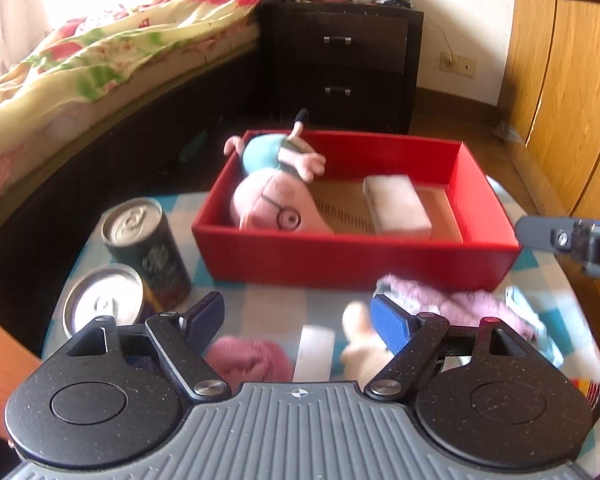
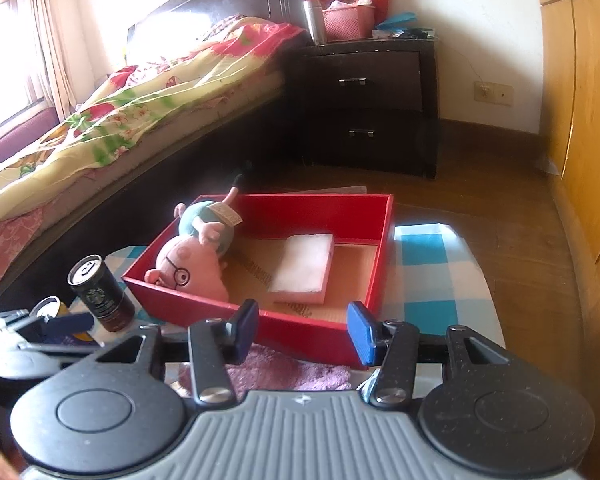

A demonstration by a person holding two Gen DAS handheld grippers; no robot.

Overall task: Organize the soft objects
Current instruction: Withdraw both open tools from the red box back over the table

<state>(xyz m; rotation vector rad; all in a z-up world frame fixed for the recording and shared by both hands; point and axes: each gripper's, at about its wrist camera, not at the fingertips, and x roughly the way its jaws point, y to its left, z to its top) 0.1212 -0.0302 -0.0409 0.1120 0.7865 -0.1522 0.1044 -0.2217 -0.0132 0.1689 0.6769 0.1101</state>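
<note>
A red box (image 1: 340,258) (image 2: 300,328) stands on the checkered table and holds a pink pig plush (image 1: 276,196) (image 2: 192,260) and a white sponge block (image 1: 396,206) (image 2: 304,268). My left gripper (image 1: 300,320) is open and empty above the table in front of the box. Under it lie a pink knitted ball (image 1: 248,360), a cream plush piece (image 1: 360,344) and a lilac cloth (image 1: 460,304). My right gripper (image 2: 302,328) is open and empty over the lilac cloth (image 2: 284,372), at the box's near wall.
Two drink cans (image 1: 148,248) (image 1: 104,304) stand left of the box; the dark one shows in the right wrist view (image 2: 100,292). A bed (image 2: 120,112) lies to the left, a dark nightstand (image 2: 368,108) behind, a wooden wardrobe (image 2: 588,120) to the right.
</note>
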